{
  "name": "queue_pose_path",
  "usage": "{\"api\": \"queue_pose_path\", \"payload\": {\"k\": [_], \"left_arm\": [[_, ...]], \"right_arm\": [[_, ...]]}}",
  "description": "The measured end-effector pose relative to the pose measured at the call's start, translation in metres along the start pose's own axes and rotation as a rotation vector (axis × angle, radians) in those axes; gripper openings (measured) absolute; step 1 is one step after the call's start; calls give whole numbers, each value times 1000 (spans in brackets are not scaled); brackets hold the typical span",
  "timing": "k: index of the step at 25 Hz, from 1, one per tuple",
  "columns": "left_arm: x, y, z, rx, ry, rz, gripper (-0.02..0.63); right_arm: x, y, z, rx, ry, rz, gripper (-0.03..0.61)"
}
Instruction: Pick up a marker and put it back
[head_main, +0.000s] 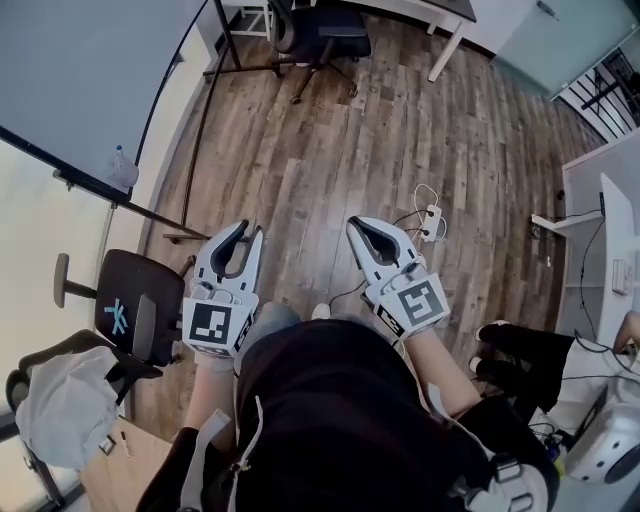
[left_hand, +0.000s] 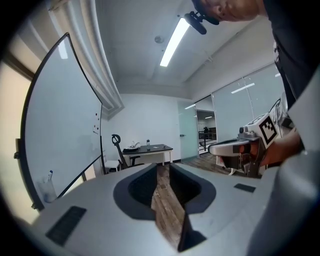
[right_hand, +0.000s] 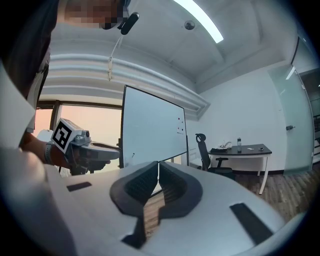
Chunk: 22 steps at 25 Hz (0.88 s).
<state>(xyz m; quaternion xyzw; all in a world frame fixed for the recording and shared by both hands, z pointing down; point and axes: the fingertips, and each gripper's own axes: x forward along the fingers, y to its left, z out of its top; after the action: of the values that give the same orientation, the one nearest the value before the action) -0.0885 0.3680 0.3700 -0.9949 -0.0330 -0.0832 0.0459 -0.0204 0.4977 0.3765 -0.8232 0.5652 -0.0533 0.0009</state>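
Marker: none is in either gripper. A blue-tipped stick (left_hand: 50, 175), probably the marker, stands in a clear cup (left_hand: 46, 190) on the ledge of the whiteboard (left_hand: 60, 125). It is too small to identify for certain.

Left gripper (head_main: 248, 235): released. Its own view shows a narrow gap between the jaw tips, with only floor planks visible through it. It is held level at waist height and is well apart from the cup.

Right gripper (head_main: 356, 224): clenched on nothing. Its own view shows the tips meeting, and the hollow behind them is bare. It is level with the left gripper and near it.

Step in hand: judged to be the approach. The pick-up has not begun, since both grippers hang in mid-air, pointed across the room.

Next move: it calls for stepping toward the whiteboard's ledge, which lies on the person's left, and widening one gripper's jaws. The jaws should then line up across the stick's shaft above the cup's rim, so that the cup is not tipped.

Surface: the ledge is a thin rail along the whiteboard's lower edge, and the board leans on a dark stand. A corner of a wooden table (head_main: 120, 470) lies at the person's lower left.

Room: an office with a wood-plank floor (head_main: 340, 130). A black office chair (head_main: 320, 30) stands at a white-legged desk (head_main: 445, 40) on the far side. A power strip (head_main: 432, 218) with cables lies on the floor, and a dark chair (head_main: 140, 300) stands to the left. Glass partitions and ceiling strip lights show in the gripper views.
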Motion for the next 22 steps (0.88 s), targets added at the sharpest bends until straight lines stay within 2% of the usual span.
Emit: {"api": "queue_pose_path", "payload": {"k": [4, 9, 22], "left_arm": [[15, 7, -5, -2, 11, -1, 81], [44, 38, -14, -15, 5, -13, 81], [129, 189, -19, -53, 3, -13, 81]], "right_arm": [[14, -12, 0, -3, -7, -3, 17], [55, -25, -4, -12, 5, -10, 17], [230, -57, 8, -18, 49, 8, 17]]}}
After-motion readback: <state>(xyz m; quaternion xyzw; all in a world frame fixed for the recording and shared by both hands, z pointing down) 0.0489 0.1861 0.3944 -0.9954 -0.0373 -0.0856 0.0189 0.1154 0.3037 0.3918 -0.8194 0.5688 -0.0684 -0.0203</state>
